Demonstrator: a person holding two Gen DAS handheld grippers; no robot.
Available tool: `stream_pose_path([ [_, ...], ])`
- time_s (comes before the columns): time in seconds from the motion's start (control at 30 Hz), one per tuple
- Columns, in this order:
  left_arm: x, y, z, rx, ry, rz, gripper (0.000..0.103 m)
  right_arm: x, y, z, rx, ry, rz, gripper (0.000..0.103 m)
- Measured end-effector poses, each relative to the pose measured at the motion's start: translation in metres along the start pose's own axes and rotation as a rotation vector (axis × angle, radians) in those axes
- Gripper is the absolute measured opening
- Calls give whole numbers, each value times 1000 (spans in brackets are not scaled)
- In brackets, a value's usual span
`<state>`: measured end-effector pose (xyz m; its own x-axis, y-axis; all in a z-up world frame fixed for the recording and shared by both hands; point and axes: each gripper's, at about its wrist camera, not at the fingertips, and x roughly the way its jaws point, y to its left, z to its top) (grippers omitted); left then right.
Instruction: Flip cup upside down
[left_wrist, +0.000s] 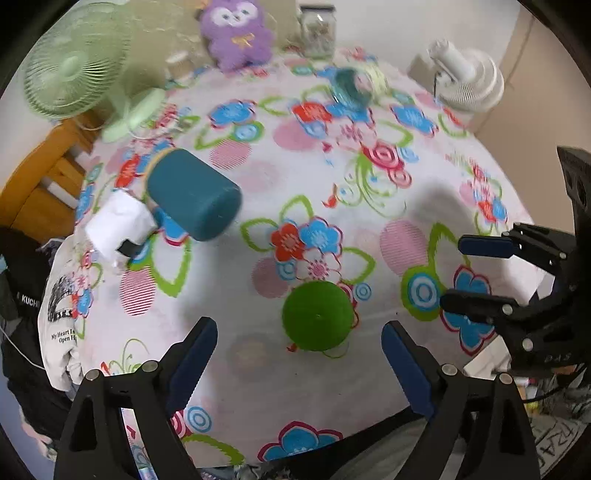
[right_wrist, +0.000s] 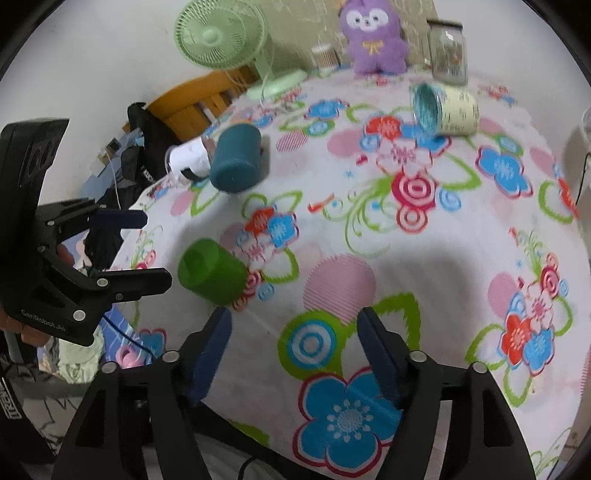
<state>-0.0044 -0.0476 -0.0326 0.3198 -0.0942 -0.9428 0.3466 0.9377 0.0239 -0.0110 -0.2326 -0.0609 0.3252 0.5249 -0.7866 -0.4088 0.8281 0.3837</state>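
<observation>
A green cup (left_wrist: 316, 314) stands upside down on the flowered tablecloth, its flat base up; it also shows in the right wrist view (right_wrist: 212, 273). A teal cup (left_wrist: 194, 194) stands upside down further back left; it shows in the right wrist view too (right_wrist: 236, 160). A cream cup with a teal inside (right_wrist: 445, 107) lies on its side at the back (left_wrist: 351, 86). My left gripper (left_wrist: 299, 350) is open and empty, just in front of the green cup. My right gripper (right_wrist: 293, 343) is open and empty, right of the green cup; it shows from the side in the left wrist view (left_wrist: 452, 271).
A white paper-wrapped object (left_wrist: 120, 223) lies beside the teal cup. A green fan (right_wrist: 221, 33), a purple plush toy (right_wrist: 375, 35), a glass jar (right_wrist: 447, 51) and a white fan (left_wrist: 467, 79) stand along the back. The table edge (right_wrist: 125, 266) drops off at the left.
</observation>
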Motion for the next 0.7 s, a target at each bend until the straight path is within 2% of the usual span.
stream_pose_path([
  [0.13, -14, 10, -5, -49, -85, 4, 96, -10, 9, 8, -4, -43, -2, 76],
  [0.27, -29, 20, -10, -109, -175, 2, 96, -22, 17, 15, -6, -106, -22, 84],
  [0.3, -36, 23, -12, -136, -221, 3, 96, -24, 19, 17, -7, -123, -29, 85],
  [0.47, -60, 30, -21, -202, -391, 79, 100, -44, 34, 28, -32, -224, -88, 88],
  [0.7, -89, 42, -38, -314, -581, 124, 103, -70, 63, 35, -114, -352, -159, 95],
])
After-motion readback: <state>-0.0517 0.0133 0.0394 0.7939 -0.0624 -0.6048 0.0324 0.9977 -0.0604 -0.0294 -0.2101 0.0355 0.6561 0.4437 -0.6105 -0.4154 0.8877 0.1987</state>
